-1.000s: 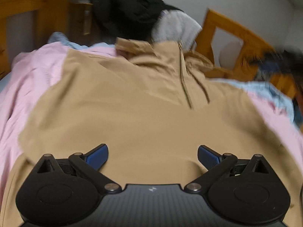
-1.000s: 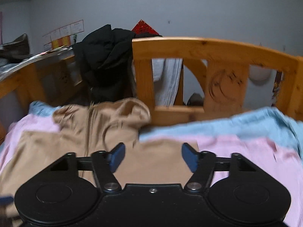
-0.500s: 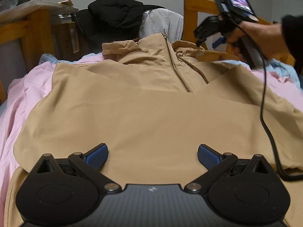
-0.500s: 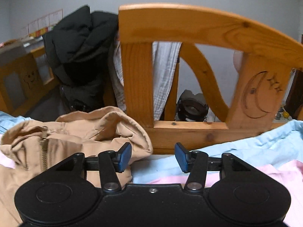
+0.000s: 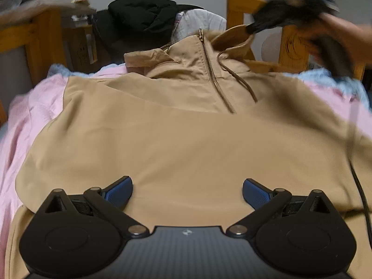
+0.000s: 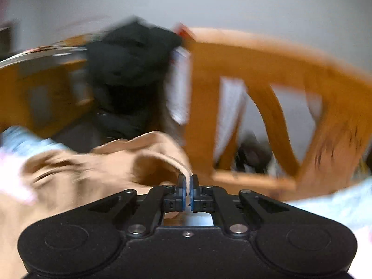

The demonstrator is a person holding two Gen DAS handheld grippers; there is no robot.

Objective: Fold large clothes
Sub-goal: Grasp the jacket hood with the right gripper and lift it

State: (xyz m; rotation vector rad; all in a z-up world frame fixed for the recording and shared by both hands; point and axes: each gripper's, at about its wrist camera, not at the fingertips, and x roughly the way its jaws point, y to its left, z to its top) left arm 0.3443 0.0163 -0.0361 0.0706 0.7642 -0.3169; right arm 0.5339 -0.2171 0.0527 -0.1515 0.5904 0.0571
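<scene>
A tan zip-neck hoodie (image 5: 186, 139) lies spread front-up on the bed, its hood (image 6: 162, 148) at the far end by the headboard. My left gripper (image 5: 187, 191) hovers open over the lower part of the body, with nothing between its blue pads. My right gripper (image 6: 187, 183) is closing, and its pads pinch the rim of the hood's right side. In the left wrist view that right gripper (image 5: 252, 29) is a dark blur at the hood, held by a hand (image 5: 337, 37), and lifts the hood's edge a little.
Pink bedding (image 5: 34, 107) and a light blue blanket (image 6: 337, 204) lie under the hoodie. A wooden headboard (image 6: 255, 55) stands just behind the hood. A black jacket (image 5: 141, 16) and a grey cloth hang on the frame at the back left.
My right gripper has moved left and down to the hood and gone from open to pinched on the hood's rim, lifting it. My left gripper has stayed open over the hoodie's body.
</scene>
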